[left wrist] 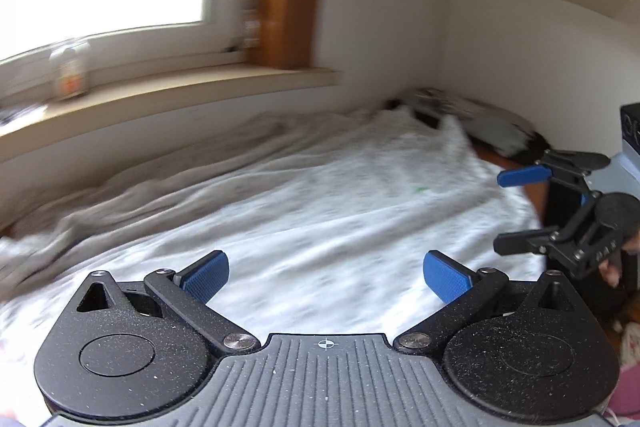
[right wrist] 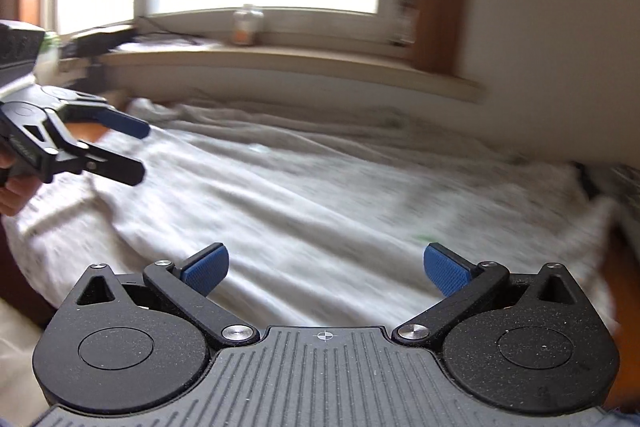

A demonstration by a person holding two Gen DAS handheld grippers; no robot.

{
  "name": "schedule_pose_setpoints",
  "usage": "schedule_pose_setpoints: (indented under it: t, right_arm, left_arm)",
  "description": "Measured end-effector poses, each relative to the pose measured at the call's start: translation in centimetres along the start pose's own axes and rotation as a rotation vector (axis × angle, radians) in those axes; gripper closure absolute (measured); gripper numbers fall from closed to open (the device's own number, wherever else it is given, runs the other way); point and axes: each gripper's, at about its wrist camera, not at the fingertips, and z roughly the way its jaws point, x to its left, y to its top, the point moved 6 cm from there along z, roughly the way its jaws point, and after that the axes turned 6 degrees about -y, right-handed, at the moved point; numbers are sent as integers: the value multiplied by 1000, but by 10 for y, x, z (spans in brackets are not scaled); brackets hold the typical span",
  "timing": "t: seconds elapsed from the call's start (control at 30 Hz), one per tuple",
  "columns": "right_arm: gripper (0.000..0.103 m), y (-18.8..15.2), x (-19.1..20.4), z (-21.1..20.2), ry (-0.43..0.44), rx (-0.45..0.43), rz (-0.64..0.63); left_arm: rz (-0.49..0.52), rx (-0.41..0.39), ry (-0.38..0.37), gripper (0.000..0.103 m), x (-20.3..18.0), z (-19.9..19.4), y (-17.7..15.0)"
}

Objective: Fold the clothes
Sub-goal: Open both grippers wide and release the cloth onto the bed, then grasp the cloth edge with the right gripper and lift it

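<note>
Blurred bed (left wrist: 120, 187), white garment (left wrist: 320, 219) (pattern unreadable)

Ahead of both tongs a white garment (left wrist: 320, 203) with a faint speckled print is lying; blue pads (right wrist: 206, 269) are tipping black fingers.

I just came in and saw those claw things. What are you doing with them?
A person holds a two-finger gripper in each hand over a white patterned cloth spread on a bed, ready for folding. The left gripper and the right gripper are both open and hold nothing. The pictures are blurry. A small jar stands on the windowsill.
</note>
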Motion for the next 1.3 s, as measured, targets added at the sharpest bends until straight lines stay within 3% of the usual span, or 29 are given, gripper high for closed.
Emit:
schedule_pose_setpoints:
  t: [0.07, 0.27, 0.4, 0.5, 0.6, 0.67, 0.73, 0.8, 0.87, 0.93, 1.1, 1.3]
  right_arm:
    - [0, 9, 17, 16, 36, -20, -3]
    - [0, 22, 88, 67, 224, 28, -15]
    - [0, 31, 125, 83, 328, 58, 21]
    - [1, 38, 148, 88, 329, 34, -22]
    - [12, 39, 158, 93, 322, 36, -69]
    - [34, 36, 160, 94, 330, 47, -84]
    - [41, 32, 162, 93, 327, 50, -102]
    - [54, 30, 163, 89, 326, 35, -128]
    - [84, 31, 158, 86, 322, 25, -117]
    - [97, 36, 148, 79, 318, -5, -95]
    - [102, 52, 97, 59, 230, -88, -29]
    - [102, 52, -20, 12, 59, -158, 137]
  left_arm:
    - [-39, 2, 45, 0, 22, -11, -7]
    - [-96, -5, 208, 0, 81, -42, -27]
    - [-167, -12, 251, 0, 113, -58, -38]
    - [-190, -18, 257, 0, 125, -66, -43]
    - [-199, -21, 267, 0, 131, -73, -47]
    - [-202, -22, 262, 0, 131, -74, -47]
    - [-197, -21, 261, 0, 131, -73, -46]
    - [-200, -31, 256, 0, 131, -72, -45]
    - [-217, -31, 250, 0, 133, -68, -44]
    - [-211, -30, 250, 0, 131, -64, -42]
    - [-178, -29, 242, 0, 120, -54, -35]
    - [-141, -37, 204, 0, 99, -34, -22]
